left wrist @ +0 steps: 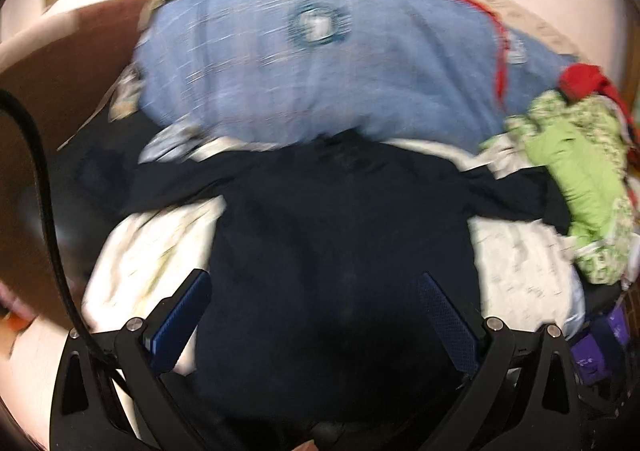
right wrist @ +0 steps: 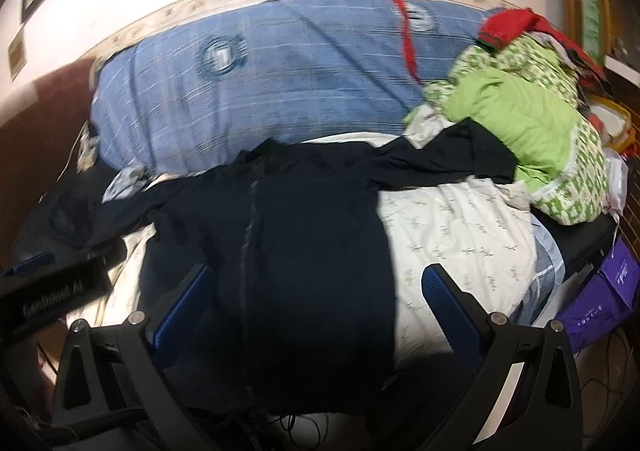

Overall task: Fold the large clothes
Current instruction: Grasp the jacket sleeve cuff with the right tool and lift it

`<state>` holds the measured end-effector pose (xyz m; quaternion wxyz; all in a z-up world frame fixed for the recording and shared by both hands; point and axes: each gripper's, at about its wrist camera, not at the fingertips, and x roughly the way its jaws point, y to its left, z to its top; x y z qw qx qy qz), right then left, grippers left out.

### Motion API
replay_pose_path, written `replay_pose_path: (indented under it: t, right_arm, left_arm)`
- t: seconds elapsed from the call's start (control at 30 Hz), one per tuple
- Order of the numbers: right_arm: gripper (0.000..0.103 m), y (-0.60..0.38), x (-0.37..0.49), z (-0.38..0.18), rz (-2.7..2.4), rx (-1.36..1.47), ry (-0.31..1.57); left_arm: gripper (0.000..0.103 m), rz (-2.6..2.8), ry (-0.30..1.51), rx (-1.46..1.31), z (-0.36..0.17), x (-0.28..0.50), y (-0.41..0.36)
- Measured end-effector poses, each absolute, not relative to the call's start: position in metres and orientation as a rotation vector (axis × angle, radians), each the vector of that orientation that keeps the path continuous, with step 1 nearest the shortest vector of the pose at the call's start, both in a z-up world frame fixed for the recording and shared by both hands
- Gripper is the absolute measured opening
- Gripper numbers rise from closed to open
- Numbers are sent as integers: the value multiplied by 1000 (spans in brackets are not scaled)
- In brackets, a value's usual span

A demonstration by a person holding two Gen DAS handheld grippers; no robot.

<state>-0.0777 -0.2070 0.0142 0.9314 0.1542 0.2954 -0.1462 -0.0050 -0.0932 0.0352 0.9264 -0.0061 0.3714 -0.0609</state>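
A large dark navy zip jacket [right wrist: 304,251] lies spread flat on the white patterned bedsheet [right wrist: 460,235], sleeves stretched out to both sides. It fills the middle of the left wrist view [left wrist: 336,235] too. My left gripper [left wrist: 316,315] is open and empty, held just above the jacket's lower part. My right gripper [right wrist: 320,311] is open and empty above the jacket's lower right part; its right finger [right wrist: 452,311] is over the sheet. The left gripper's body [right wrist: 52,291] shows at the left edge of the right wrist view. Both views are motion-blurred.
A blue checked duvet [right wrist: 280,71] lies across the head of the bed. A green and white garment [right wrist: 532,131] and red clothes [right wrist: 512,27] are piled at the right. A purple bag [right wrist: 608,291] stands beside the bed. A brown headboard [left wrist: 60,91] is at the left.
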Motion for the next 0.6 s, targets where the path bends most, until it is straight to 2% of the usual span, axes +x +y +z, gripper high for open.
replay_pose_path:
  t: [0.13,0.33,0.47,0.57,0.6]
  right_arm:
    - [103,-275,-98,-1,-424,426,568]
    - [103,-372,-114,-41,-550,613,556]
    - [103,-445,-92,-54,-506,625,399]
    - [102,-498,-44,-64,-452,612,417]
    - [96,-522,-26,-71,-398,634,403]
  left_arm:
    - [103,-406,769,-35,27,39,-180]
    - [103,-700,817,-142,-18,99,-306]
    - [103,-659,851,-116,-34,115,-331]
    - [103,-651,893,-147,-45,119,-315]
    - [103,-638,907,-156,-48,121,-308]
